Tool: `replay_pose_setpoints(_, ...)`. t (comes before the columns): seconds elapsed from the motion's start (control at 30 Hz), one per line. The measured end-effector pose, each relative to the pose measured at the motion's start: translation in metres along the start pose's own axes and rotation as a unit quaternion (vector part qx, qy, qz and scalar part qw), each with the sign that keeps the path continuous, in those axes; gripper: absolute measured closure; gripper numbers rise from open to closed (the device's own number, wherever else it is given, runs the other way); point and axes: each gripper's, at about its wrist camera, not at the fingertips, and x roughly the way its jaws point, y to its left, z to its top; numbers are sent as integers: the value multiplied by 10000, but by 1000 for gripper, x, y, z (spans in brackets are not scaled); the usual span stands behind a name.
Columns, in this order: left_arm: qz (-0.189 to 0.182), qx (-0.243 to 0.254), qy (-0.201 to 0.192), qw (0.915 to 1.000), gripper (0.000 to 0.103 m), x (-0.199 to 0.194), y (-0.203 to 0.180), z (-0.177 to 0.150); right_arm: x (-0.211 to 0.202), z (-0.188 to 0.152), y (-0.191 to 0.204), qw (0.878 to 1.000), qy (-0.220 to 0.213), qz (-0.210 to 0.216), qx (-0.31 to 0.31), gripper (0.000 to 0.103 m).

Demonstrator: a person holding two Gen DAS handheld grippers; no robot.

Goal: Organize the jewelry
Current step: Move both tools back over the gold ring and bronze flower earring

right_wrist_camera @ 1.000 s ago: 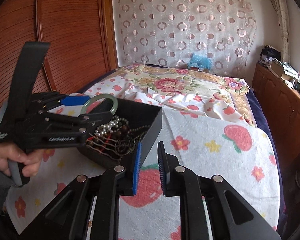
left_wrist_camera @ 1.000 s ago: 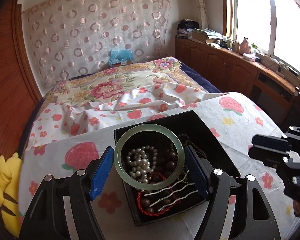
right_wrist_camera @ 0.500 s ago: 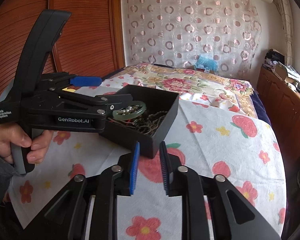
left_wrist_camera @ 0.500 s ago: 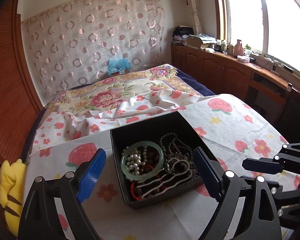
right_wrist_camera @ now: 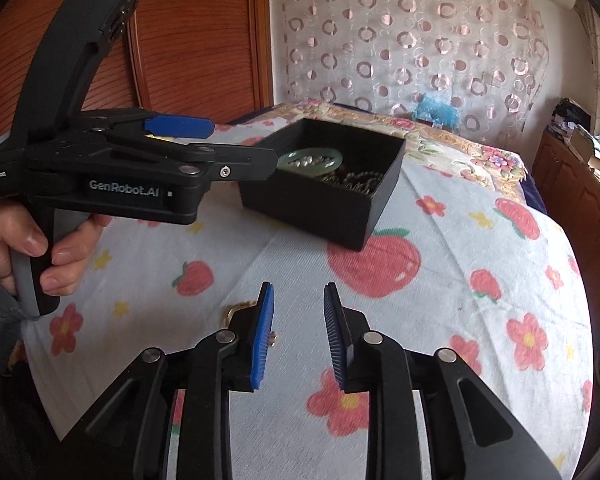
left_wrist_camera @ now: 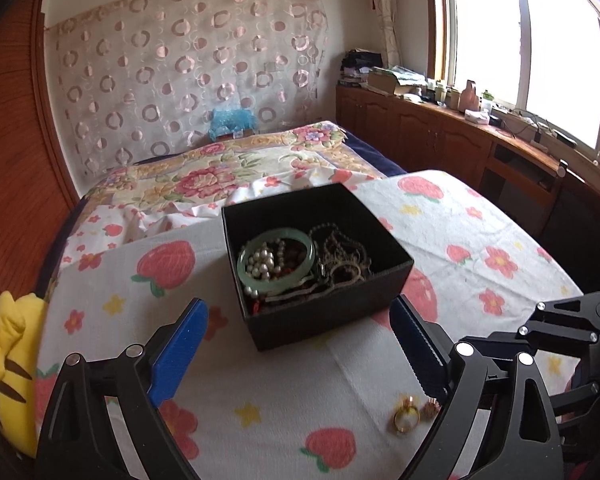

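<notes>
A black open box [left_wrist_camera: 332,312] sits on the strawberry-print cloth; it also shows in the right wrist view [right_wrist_camera: 312,208]. Inside lie a green jade bangle [left_wrist_camera: 246,270], pearls [left_wrist_camera: 262,264] and dark bead strands [left_wrist_camera: 340,256]. My left gripper [left_wrist_camera: 296,344] is open and empty, pulled back in front of the box. A gold ring [left_wrist_camera: 406,420] and a small pink piece [left_wrist_camera: 431,407] lie on the cloth by its right finger. My right gripper [right_wrist_camera: 298,328] is open and empty above the cloth; the gold ring [right_wrist_camera: 236,309] peeks out beside its left finger.
The cloth [left_wrist_camera: 260,400] covers a table in front of a floral bed [left_wrist_camera: 204,184]. A yellow plush toy [left_wrist_camera: 12,360] lies at the left edge. Wooden cabinets [left_wrist_camera: 440,140] run under the window at right. A wooden wardrobe [right_wrist_camera: 188,32] stands at left.
My left gripper let go of the jade bangle into the box, opened wide and drew back. My right gripper went from shut to open and moved back toward the rings.
</notes>
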Motion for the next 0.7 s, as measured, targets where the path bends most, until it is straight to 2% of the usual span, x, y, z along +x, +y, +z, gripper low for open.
replay_pose_setpoints(0.23, -60, 33, 397, 9992, 14, 6, 1, -25, 13, -5, 10, 9994, 310, 114, -111, 75)
replay_pose_setpoints(0.53, -112, 110, 607, 9980, 14, 5, -1, -44, 21, -7, 19, 9977, 526, 49, -419, 75)
replay_pose_setpoints(0.57, -117, 118, 635, 9978, 14, 5, -1, -45, 21, -7, 19, 9976, 529, 52, -442, 77)
replay_pose_setpoints(0.6, -123, 122, 654, 9977, 14, 5, -1, -47, 21, -6, 18, 9975, 533, 63, -450, 86)
replay_pose_setpoints(0.7, -178, 127, 722, 9972, 14, 7, -4, -49, 16, -7, 13, 9978, 516, -12, -427, 86)
